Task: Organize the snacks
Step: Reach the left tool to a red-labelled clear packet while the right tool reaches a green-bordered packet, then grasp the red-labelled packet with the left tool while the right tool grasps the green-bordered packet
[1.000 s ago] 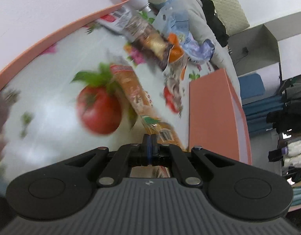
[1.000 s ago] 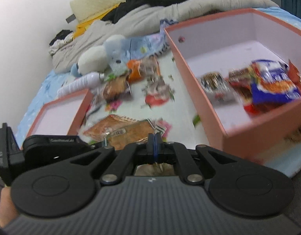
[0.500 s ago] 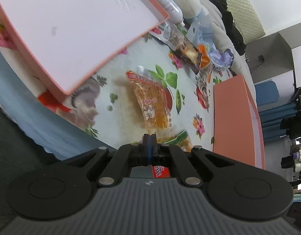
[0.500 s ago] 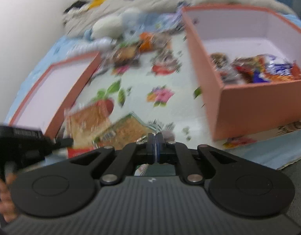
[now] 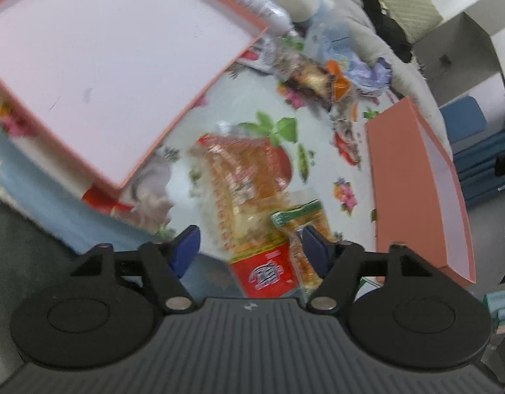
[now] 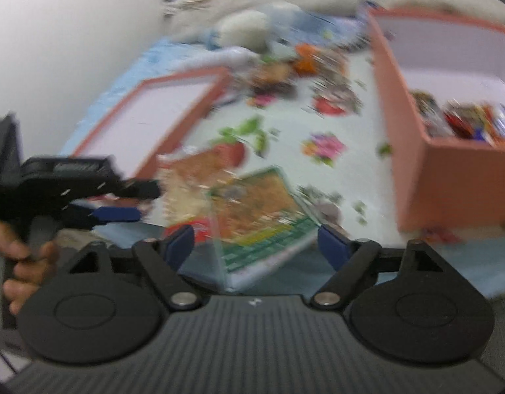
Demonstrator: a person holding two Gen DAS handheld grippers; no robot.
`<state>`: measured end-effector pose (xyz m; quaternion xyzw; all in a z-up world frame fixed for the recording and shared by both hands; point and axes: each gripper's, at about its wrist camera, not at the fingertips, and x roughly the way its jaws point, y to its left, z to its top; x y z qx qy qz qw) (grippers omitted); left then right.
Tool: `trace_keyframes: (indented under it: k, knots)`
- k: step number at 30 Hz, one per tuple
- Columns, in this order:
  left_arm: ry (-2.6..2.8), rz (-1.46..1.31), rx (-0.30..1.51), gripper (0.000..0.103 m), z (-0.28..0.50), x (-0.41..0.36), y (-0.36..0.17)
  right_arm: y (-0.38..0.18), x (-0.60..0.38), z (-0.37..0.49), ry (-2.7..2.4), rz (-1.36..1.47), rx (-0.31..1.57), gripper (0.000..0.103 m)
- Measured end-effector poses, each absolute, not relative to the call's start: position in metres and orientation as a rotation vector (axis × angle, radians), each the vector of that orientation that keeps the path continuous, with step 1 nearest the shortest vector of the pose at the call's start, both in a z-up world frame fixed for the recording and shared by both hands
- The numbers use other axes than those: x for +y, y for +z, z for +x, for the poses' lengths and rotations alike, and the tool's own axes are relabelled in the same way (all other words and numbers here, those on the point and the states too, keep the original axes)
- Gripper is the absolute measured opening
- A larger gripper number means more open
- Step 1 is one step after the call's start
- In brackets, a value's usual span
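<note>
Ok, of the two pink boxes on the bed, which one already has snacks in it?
The deep pink box on the right already holds snack packets; the shallow tray on the left looks bare inside.

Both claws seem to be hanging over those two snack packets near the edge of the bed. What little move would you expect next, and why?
Probably the right gripper dips and closes on the green-edged packet. Its jaws are opening, with that packet's near end between them but not pressed. The deep box at its right already holds snacks. The left gripper, jaws also opening, could likewise take the red-ended packet.
</note>
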<state>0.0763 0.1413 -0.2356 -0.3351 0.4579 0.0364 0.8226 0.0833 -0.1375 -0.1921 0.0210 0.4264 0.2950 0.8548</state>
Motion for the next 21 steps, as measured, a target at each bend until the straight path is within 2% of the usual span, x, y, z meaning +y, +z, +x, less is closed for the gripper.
trace_keyframes:
  k: [2,11,21]
  knots:
    - [0.066,-0.703,0.971,0.083,0.084,0.137,-0.233,-0.193,-0.127,0.084,0.667,0.005,0.882,0.085]
    - [0.104,-0.591,1.025,0.083,0.136,0.116,-0.25,-0.223,-0.085,0.115,0.711,-0.206,0.873,0.085]
    - [0.117,-0.418,1.022,0.082,0.165,0.098,-0.27,-0.26,-0.072,0.126,0.716,-0.282,0.918,0.086]
